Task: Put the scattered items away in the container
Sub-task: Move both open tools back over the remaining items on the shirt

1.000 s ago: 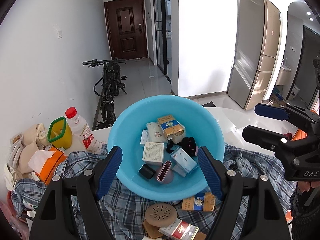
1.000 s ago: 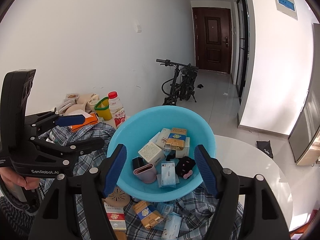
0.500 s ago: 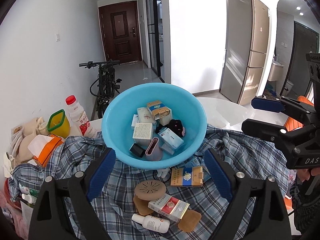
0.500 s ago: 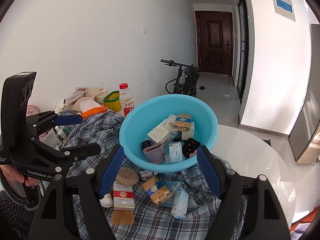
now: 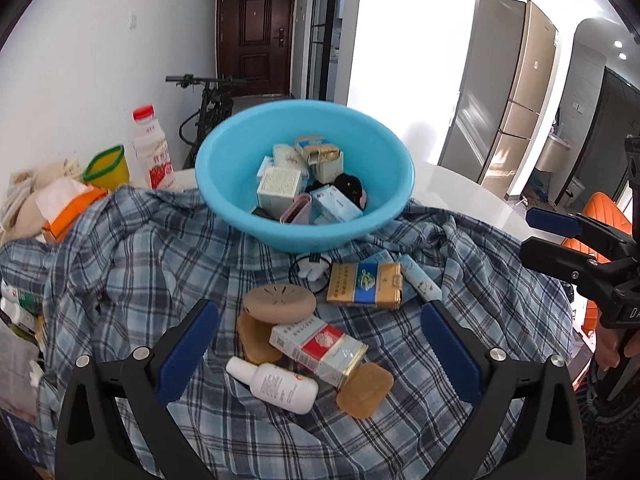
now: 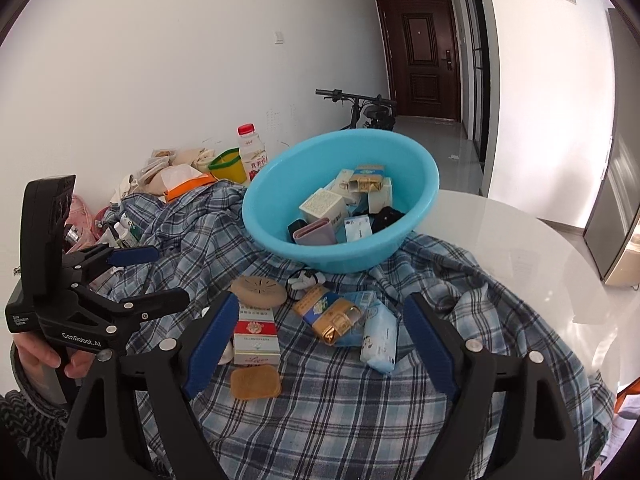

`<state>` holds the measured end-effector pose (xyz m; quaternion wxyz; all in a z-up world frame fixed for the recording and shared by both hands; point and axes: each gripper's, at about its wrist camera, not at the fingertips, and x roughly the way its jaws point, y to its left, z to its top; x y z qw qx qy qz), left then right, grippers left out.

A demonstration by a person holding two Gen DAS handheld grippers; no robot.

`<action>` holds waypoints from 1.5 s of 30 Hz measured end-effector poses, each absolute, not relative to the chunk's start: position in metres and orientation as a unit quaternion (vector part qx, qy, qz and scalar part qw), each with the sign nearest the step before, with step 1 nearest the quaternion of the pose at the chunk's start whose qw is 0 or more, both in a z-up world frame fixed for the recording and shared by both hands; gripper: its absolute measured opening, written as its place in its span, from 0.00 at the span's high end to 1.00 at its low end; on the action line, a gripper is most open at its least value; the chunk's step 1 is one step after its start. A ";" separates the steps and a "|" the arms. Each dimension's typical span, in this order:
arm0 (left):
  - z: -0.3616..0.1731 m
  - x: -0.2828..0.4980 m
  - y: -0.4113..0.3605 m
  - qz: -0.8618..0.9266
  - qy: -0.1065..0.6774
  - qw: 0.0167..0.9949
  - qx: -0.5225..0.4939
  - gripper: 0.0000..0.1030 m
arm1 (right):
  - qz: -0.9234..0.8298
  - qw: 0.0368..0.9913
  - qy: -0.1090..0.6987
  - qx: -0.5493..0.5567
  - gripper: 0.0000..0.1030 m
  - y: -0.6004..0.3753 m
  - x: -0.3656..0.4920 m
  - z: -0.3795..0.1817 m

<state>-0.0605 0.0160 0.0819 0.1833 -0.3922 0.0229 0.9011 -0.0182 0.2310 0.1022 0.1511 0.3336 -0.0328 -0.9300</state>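
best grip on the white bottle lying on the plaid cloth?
Grip the white bottle across its round body, mid-length, coming straight down. It lies flat on the plaid cloth and its left side looks clear, so the open left gripper likely fits; the red-and-white box crowds its right side.

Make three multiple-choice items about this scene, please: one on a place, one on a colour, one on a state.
1. Where does the red and white box lie?
A. inside the basin
B. on the plaid cloth
C. on the floor

2. What colour is the basin?
A. light blue
B. yellow
C. red

3. How is the left gripper?
A. shut on the white bottle
B. shut on nothing
C. open

Answers:
1. B, it rests on the cloth, before the basin.
2. A, its wall and rim are light blue.
3. C, its fingers stand wide apart and hold nothing.
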 end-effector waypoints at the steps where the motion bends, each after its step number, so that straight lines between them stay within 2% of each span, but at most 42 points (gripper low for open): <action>1: 0.075 -0.060 0.015 0.898 0.020 0.184 -0.400 0.00 | -0.929 0.148 -0.035 0.336 0.19 0.231 -0.016 0.097; 9: 0.039 -0.034 0.007 0.899 0.039 0.175 -0.400 0.00 | -0.936 0.102 -0.009 0.337 0.19 0.229 0.006 0.056; 13: 0.020 -0.028 0.001 0.893 0.019 0.177 -0.414 0.00 | -0.931 0.095 0.000 0.352 0.19 0.229 0.011 0.039; 17: 0.006 -0.020 0.005 0.890 0.050 0.142 -0.431 0.00 | -0.923 0.100 -0.015 0.370 0.19 0.230 0.012 0.025; 25: -0.001 -0.019 0.004 0.880 0.057 0.184 -0.434 0.00 | -0.915 0.108 -0.007 0.389 0.19 0.221 0.008 0.011; 35: -0.004 -0.051 -0.003 0.852 0.116 0.260 -0.440 0.00 | -0.905 0.107 -0.029 0.411 0.19 0.222 0.005 -0.005; 38: -0.011 -0.061 0.000 0.844 0.141 0.251 -0.453 0.00 | -0.904 0.109 -0.024 0.412 0.19 0.220 0.005 -0.006; 45: -0.027 -0.081 -0.002 0.822 0.146 0.287 -0.469 0.00 | -0.901 0.104 -0.020 0.420 0.19 0.220 -0.001 -0.008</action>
